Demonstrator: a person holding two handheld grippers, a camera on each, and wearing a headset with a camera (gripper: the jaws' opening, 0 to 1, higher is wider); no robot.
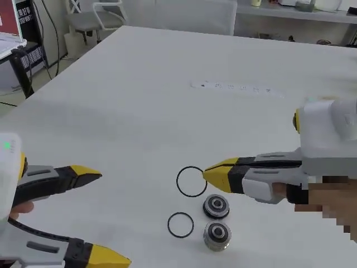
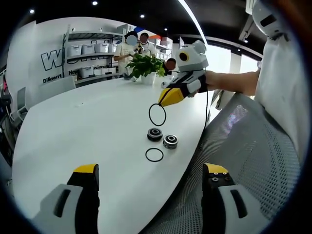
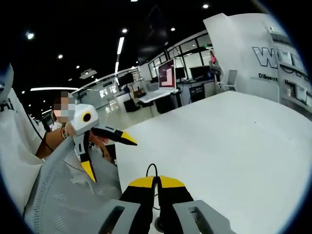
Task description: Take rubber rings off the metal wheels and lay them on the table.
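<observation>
Two metal wheels (image 1: 216, 205) (image 1: 217, 233) stand side by side on the white table (image 1: 139, 111). One black rubber ring (image 1: 180, 224) lies flat just left of them. My right gripper (image 1: 207, 173) comes in from the right and is shut on a second black ring (image 1: 191, 181), which hangs at its yellow tips just above the wheels. In the left gripper view that ring (image 2: 157, 115) dangles upright over the wheels (image 2: 155, 134) (image 2: 170, 141). My left gripper (image 1: 106, 218) is open at the near left, apart from everything, with nothing between its jaws.
A white power strip (image 1: 237, 87) lies farther back on the table. Chairs (image 1: 92, 19) stand beyond the far left corner. The table's near edge (image 2: 195, 146) runs close to the wheels. A potted plant (image 2: 145, 66) sits at the table's end, people behind it.
</observation>
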